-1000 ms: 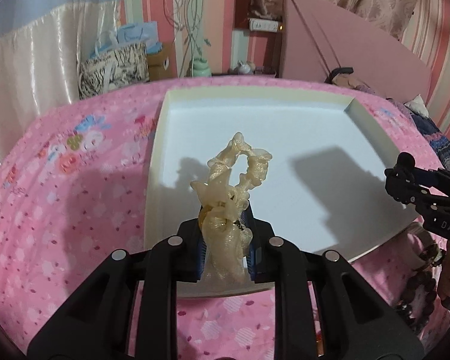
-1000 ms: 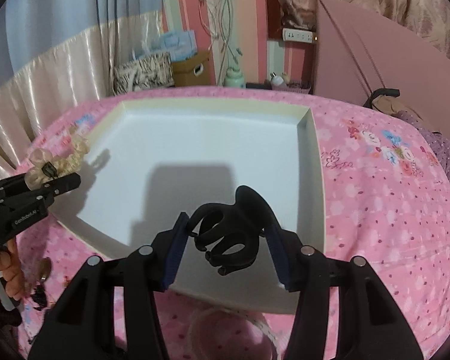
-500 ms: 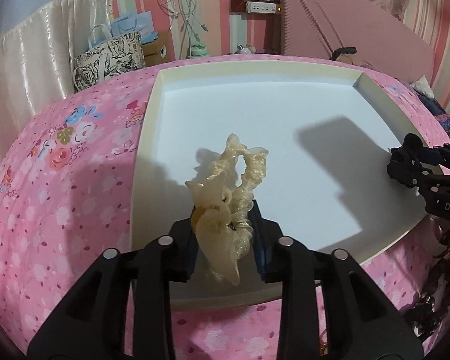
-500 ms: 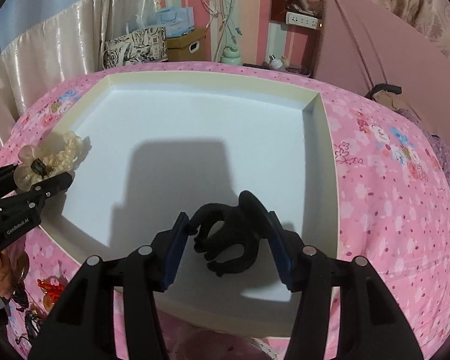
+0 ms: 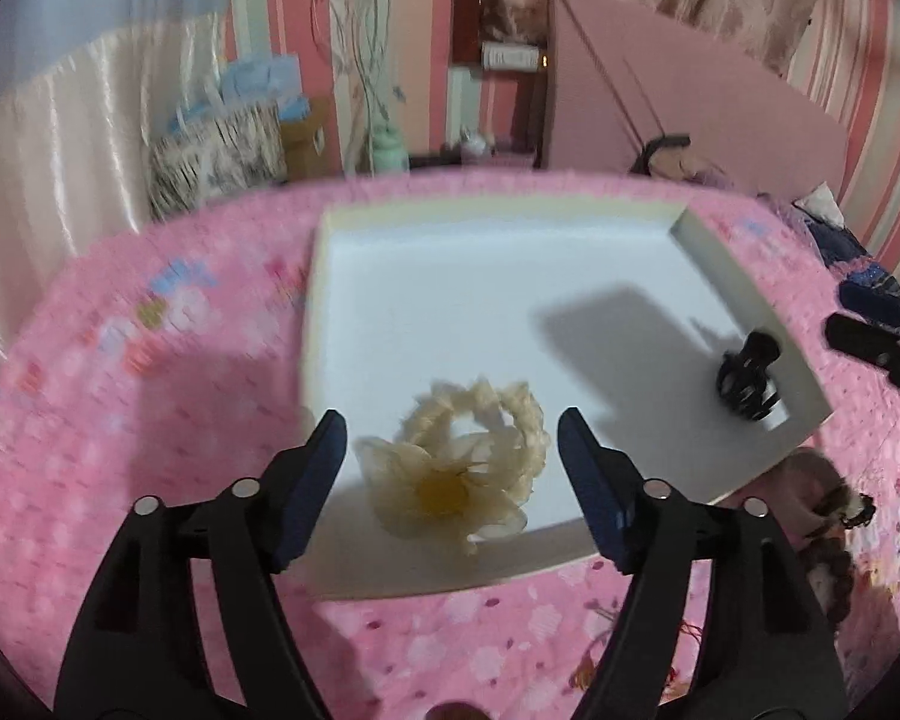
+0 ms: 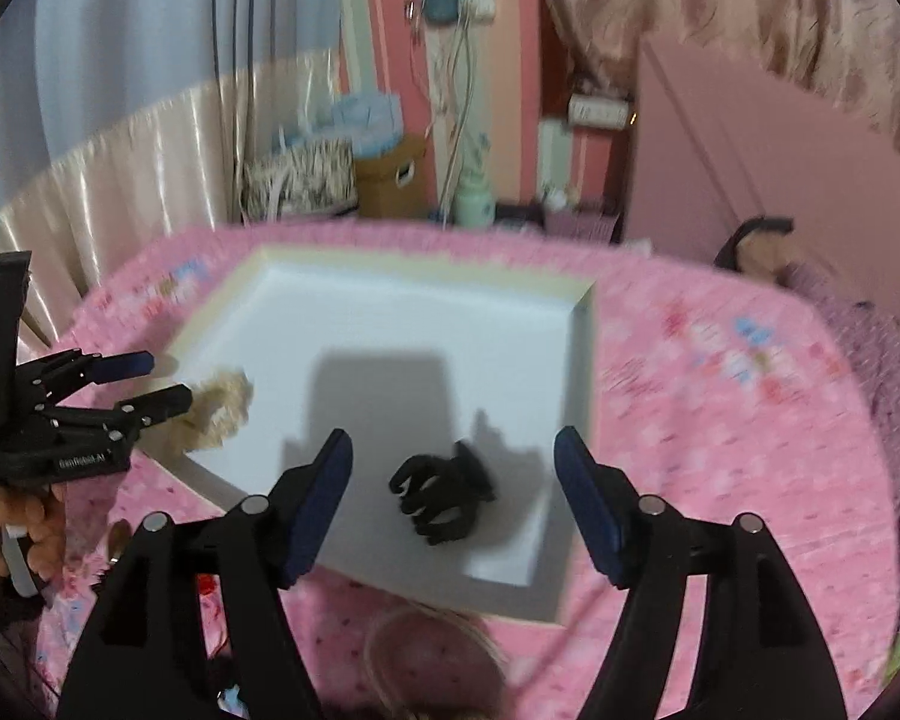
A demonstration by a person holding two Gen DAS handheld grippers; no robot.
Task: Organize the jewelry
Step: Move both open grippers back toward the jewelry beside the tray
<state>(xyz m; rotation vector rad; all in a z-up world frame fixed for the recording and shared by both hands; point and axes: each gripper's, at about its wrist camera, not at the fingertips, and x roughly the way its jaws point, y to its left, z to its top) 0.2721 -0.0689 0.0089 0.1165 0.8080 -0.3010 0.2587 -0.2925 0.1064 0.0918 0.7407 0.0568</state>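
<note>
A cream fabric scrunchie with a flower (image 5: 459,468) lies in the white tray (image 5: 450,276) near its front left corner. My left gripper (image 5: 452,438) hangs just above it, jaws opening, its pads well clear of the fabric. A black claw hair clip (image 6: 444,492) rests on the tray floor near the front right corner; the same clip (image 5: 748,375) shows at the right of the left wrist view. My right gripper (image 6: 453,459) is above it, jaws opening, touching nothing. The left gripper (image 6: 144,384) also appears at the left, with the scrunchie (image 6: 219,411) beyond its tips.
The tray (image 6: 390,312) sits on a pink flowered bedspread (image 5: 120,420). A brown bead string (image 5: 834,546) and other trinkets lie on the spread by the tray's front right. A pale bangle (image 6: 432,654) lies in front of the tray. Bags and a box (image 6: 330,174) stand beyond the bed.
Both grippers let go and rose. The scrunchie dropped from the left jaws onto the tray, and the black clip dropped from the right jaws onto the tray.
</note>
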